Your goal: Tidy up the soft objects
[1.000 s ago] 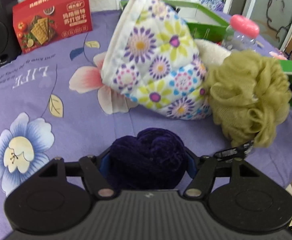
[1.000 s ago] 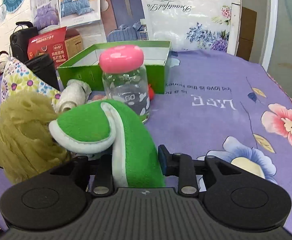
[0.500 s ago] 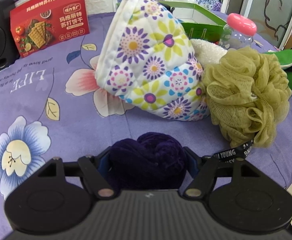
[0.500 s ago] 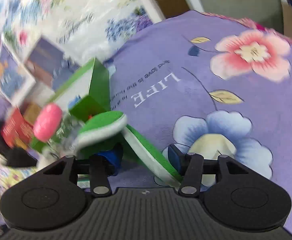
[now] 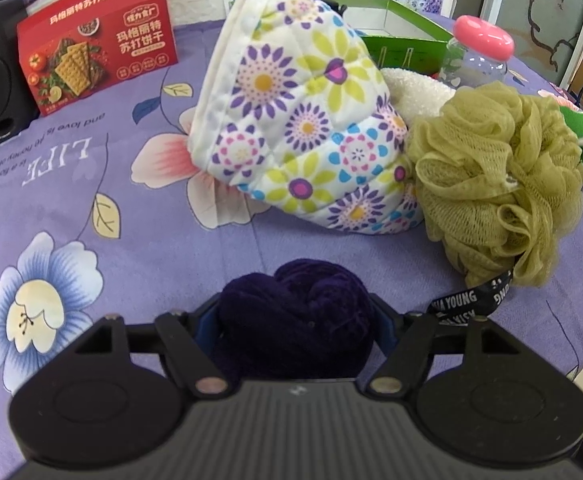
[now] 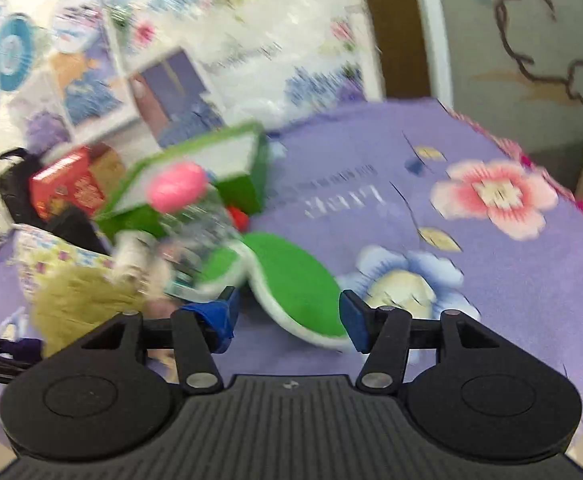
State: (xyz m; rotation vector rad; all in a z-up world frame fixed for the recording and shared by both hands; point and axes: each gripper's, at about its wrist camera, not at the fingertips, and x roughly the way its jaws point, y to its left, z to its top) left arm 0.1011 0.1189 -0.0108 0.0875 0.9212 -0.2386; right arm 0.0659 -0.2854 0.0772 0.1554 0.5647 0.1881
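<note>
Holding the dark purple velvet ball point(image 5: 297, 308) clamped in our left gripper point(image 5: 295, 320) at lower centre, we see the purple floral tablecloth point(image 5: 91, 208) bearing a floral mitt point(image 5: 303, 128) and olive mesh pouf point(image 5: 495, 180), touching. Our right gripper point(image 6: 287, 316) is opening, its pads clear of the green cloth point(image 6: 291, 280) lying between them. Posters line the blurred back wall point(image 6: 171, 40)

right view motion-blurred, white roll point(image 5: 415, 90) half hidden behind floral mitt point(image 5: 299, 120)
</note>
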